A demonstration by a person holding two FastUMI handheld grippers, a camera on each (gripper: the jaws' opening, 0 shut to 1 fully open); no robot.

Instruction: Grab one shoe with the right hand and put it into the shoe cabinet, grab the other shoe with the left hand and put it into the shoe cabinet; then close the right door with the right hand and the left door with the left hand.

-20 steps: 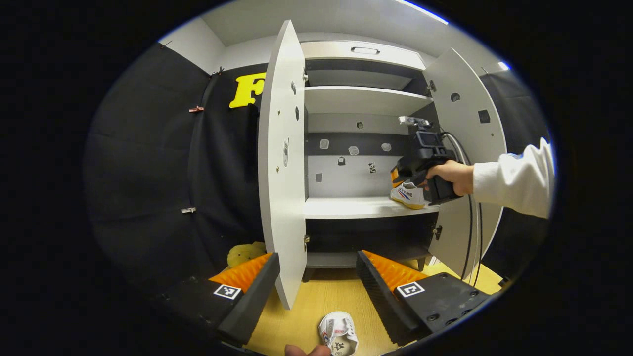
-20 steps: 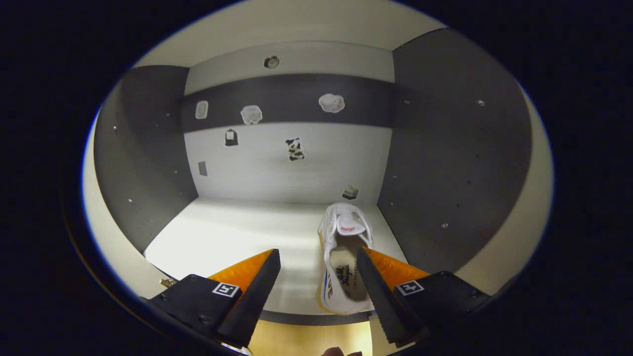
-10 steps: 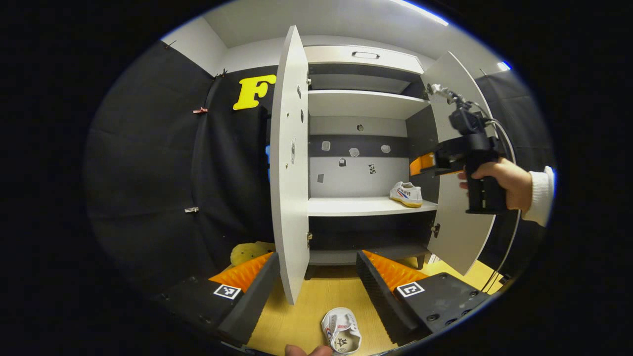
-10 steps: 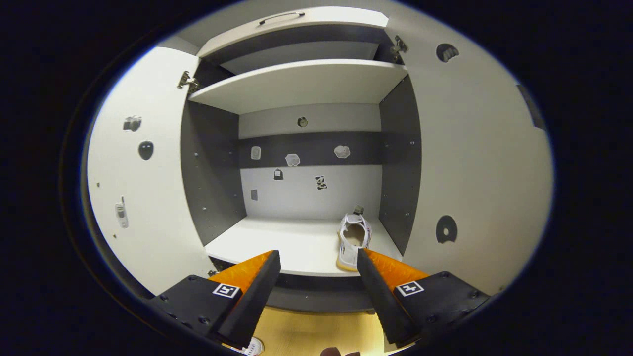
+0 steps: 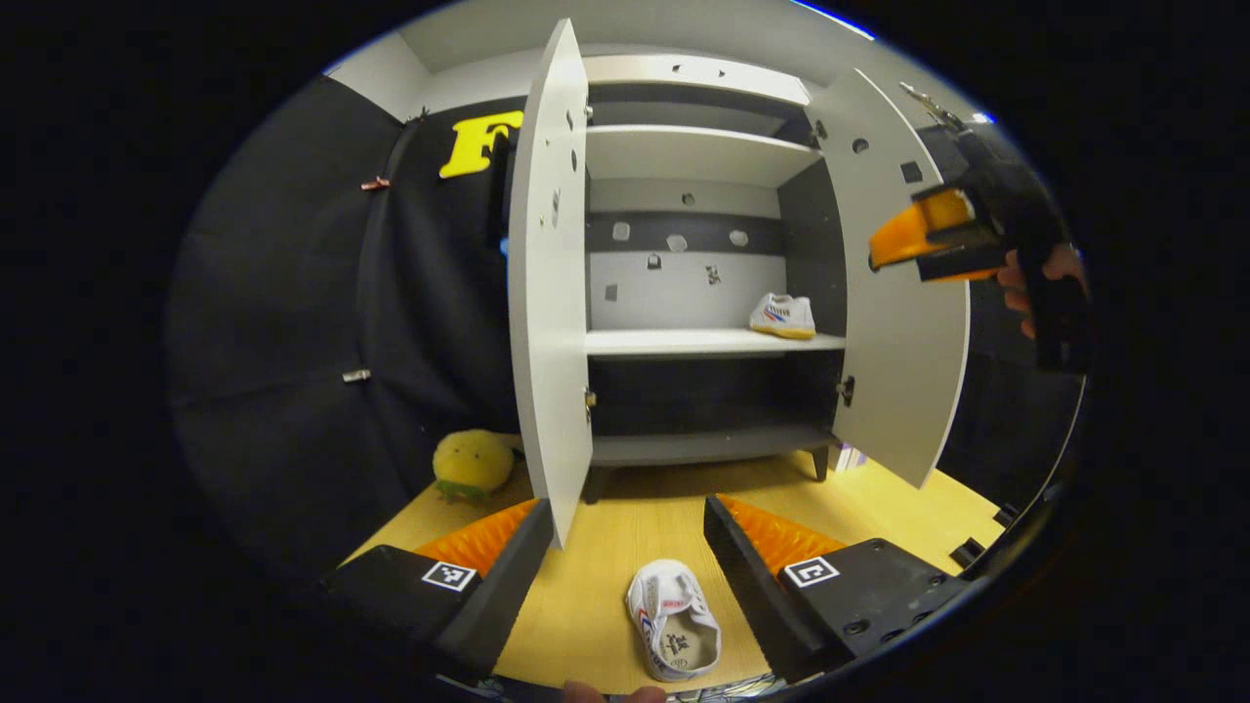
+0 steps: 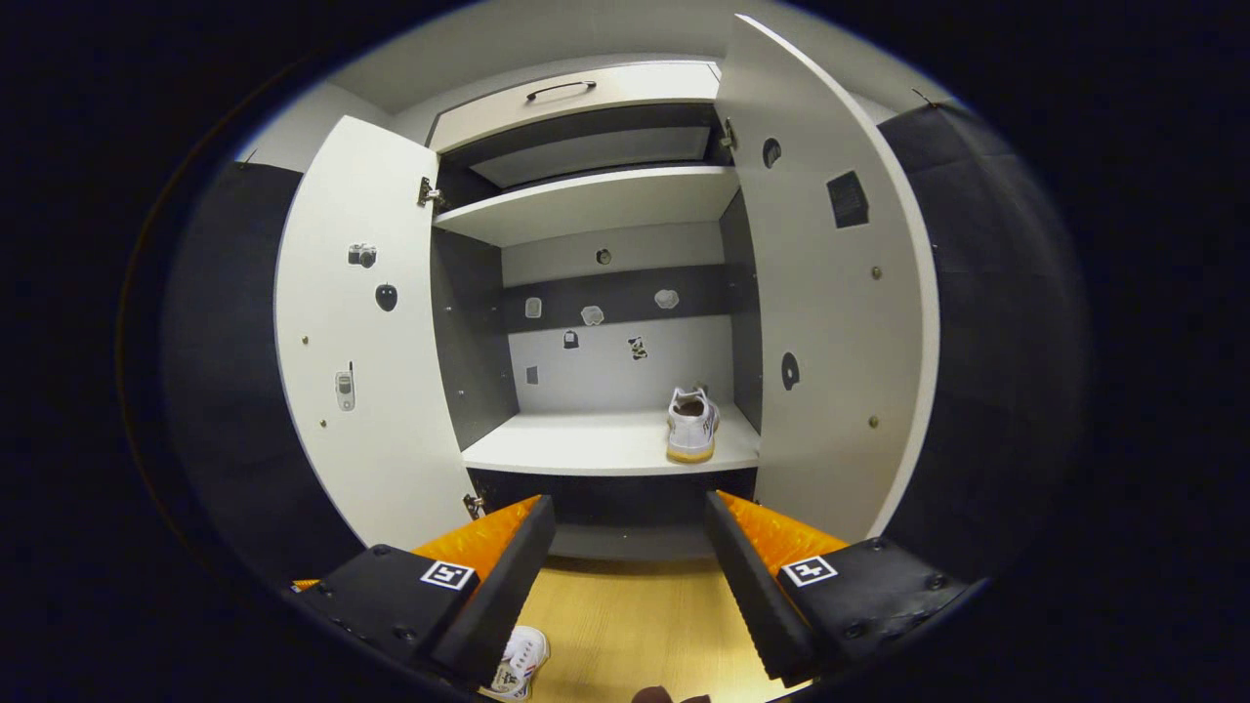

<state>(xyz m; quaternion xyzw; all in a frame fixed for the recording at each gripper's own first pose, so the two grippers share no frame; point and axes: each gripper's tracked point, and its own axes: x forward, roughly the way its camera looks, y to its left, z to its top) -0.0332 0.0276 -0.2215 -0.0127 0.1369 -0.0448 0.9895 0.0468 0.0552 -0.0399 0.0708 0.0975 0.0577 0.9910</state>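
In the left gripper view, the left gripper (image 5: pixel 628 561) hangs spread wide over the wooden floor (image 5: pixel 596 605), a white shoe (image 5: pixel 674 632) lying between its fingers, untouched; the right gripper (image 6: pixel 630 566) is likewise spread, empty; beyond, the shoe cabinet (image 5: pixel 684 283) stands with both doors open, the other shoe (image 5: pixel 783 316) at its middle shelf's right end.

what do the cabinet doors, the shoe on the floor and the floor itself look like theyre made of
Cabinet doors: probably laminated board, with a smooth matte pale face and small screw dots. Shoe on the floor: likely canvas upper with a rubber sole, white and soft-looking. Floor: wood-look, yellowish with faint grain; could be laminate.
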